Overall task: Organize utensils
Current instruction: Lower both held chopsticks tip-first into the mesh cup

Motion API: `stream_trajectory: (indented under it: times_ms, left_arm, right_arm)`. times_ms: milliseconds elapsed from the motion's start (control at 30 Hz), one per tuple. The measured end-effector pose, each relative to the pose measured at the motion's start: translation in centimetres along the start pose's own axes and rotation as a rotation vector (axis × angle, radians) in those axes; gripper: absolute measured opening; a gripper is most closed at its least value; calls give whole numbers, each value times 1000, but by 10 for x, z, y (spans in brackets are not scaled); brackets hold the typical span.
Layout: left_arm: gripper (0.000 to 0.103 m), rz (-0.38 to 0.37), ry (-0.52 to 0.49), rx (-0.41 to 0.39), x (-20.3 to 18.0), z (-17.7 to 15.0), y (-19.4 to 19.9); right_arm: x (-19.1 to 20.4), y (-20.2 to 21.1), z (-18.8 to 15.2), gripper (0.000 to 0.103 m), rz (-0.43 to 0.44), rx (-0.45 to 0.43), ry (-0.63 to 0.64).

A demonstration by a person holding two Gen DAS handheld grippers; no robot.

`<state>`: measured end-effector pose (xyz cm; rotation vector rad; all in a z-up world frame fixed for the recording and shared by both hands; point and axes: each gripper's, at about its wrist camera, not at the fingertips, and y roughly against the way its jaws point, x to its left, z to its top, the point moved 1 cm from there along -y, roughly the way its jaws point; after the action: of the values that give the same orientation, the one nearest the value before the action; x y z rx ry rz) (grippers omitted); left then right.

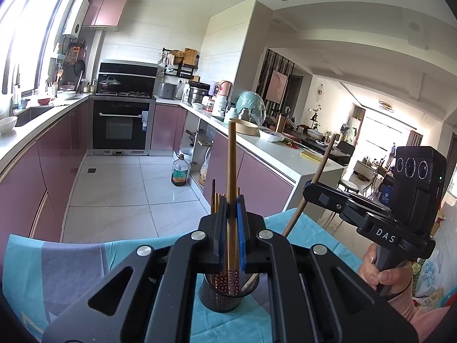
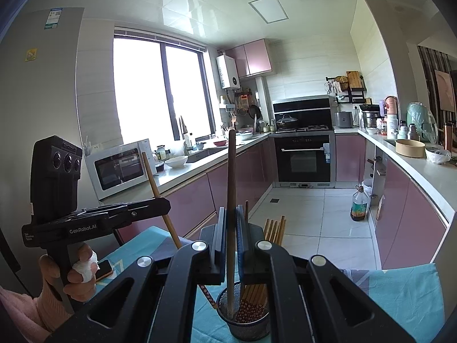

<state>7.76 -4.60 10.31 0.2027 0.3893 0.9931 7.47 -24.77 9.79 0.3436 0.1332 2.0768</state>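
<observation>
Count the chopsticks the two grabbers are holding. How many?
2. A light chopstick is in the left gripper, a darker chopstick in the right gripper, both reaching down into the mesh cup. More loose chopsticks stand in that cup, some maybe hidden.

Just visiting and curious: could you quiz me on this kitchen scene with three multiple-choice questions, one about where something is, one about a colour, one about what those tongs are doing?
1. Where does the mesh cup of chopsticks stand?
A. on the stove
B. on the blue cloth
C. in the sink

2. What colour are the lower cabinet doors?
A. pink
B. green
C. white

3. What are the right tongs doing?
A. hanging open and empty
B. clamped on one chopstick
C. gripping a bowl

Answers:
1 B, the cloth lies under the cup.
2 A, the door fronts look pink.
3 B, the jaws pinch one upright stick.
</observation>
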Motion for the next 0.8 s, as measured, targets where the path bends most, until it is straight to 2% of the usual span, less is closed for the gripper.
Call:
stream_trajectory:
  times_ms: [800]
  left_arm:
    - [7,21,-11,67,-5,8,-21]
  right_arm:
    - [-1,-28,-1,5,-39,51,-26]
